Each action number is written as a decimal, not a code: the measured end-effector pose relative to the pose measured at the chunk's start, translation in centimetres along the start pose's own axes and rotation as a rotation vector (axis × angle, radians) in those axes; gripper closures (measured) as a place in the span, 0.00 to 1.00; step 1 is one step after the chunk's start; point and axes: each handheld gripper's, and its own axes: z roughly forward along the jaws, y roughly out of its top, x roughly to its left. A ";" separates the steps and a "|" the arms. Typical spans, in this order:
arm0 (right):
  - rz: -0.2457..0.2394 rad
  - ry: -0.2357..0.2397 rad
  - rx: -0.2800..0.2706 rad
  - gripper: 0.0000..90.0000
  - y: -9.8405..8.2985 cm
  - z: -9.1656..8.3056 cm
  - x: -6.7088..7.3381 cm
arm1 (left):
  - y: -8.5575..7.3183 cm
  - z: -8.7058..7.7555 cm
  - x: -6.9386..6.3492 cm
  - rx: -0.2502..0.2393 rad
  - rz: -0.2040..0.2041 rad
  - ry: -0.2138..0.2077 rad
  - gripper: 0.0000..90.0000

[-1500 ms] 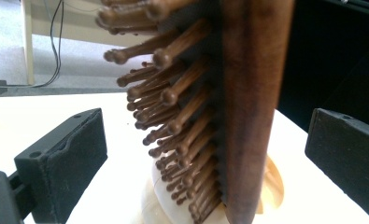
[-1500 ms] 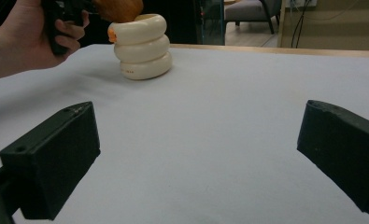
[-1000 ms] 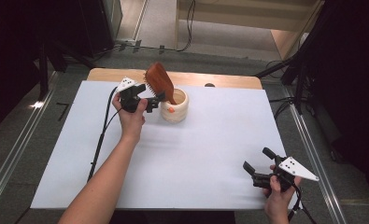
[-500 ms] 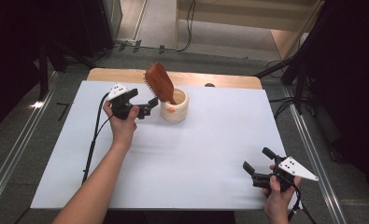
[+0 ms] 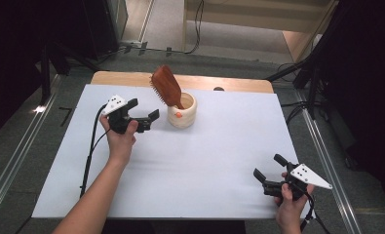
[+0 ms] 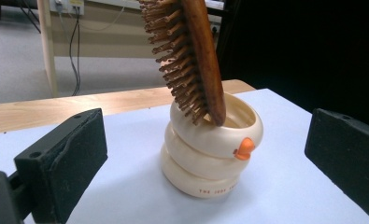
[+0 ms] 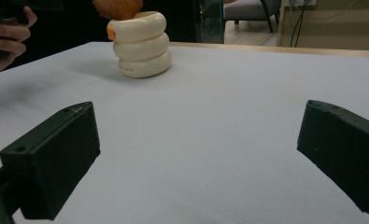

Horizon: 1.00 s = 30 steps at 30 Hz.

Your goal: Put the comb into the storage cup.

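1. Dark room with grey carpeted floor; black stands and cables around the table (image 5: pixel 190 80), whose light wood edge shows along the far side.
2. White sheet (image 5: pixel 204 161) covers almost all of the tabletop. Smooth, matte, flat.
3. Cream holder (image 5: pixel 182 111) stands upright on the sheet, near the far edge, roughly centre-left. Shape: three stacked rounded rings, glossy, plastic or ceramic, cannot tell which. Small orange nub (image 6: pixel 244 148) on the top ring, tiny red lettering on the bottom ring.
4. Wooden hairbrush (image 5: pixel 165 87) sits handle-down inside the holder, head sticking out and tilted toward the left. Back is smooth, reddish-brown, oval; front carries rows of wooden pin bristles (image 6: pixel 180 70).
5. Left gripper (image 5: pixel 144 117): hand-held just left of the holder, near it but not touching. Black, blocky jaws spread wide, nothing between them; the left gripper view frames holder and brush in the gap.
6. Right gripper (image 5: pixel 270 168): held at the near right corner of the sheet, well apart from the holder. Jaws spread wide, empty, padded faces looking matte.
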 end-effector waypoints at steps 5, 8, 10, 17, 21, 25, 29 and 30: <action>-0.004 -0.001 0.000 0.00 0.0 0.0 0.0 | -0.1 -1.1 -0.1 -0.007 0.009 -0.005 0.00; -0.004 -0.001 0.001 0.00 0.0 0.0 0.0 | -0.2 -1.8 -0.3 -0.010 0.010 -0.006 0.00; -0.004 -0.002 0.001 0.00 0.0 0.0 0.1 | -0.2 -2.2 -0.3 -0.014 0.016 -0.005 0.00; -0.006 -0.002 0.005 0.00 0.0 0.0 0.1 | -0.4 -3.4 -0.7 -0.013 0.039 -0.003 0.00; -0.008 -0.001 0.005 0.00 0.0 0.0 0.1 | -0.7 -4.1 -0.8 -0.015 0.035 -0.006 0.00; -0.009 -0.003 0.004 0.00 0.0 0.0 0.1 | -1.0 -4.7 -0.8 -0.014 0.043 -0.005 0.00; -0.009 -0.001 0.004 0.00 0.0 0.0 0.1 | -1.1 -5.3 -1.0 -0.018 0.049 -0.006 0.00; -0.004 0.000 0.007 0.00 0.0 0.0 0.2 | -1.1 -5.5 -1.1 -0.017 0.054 -0.007 0.00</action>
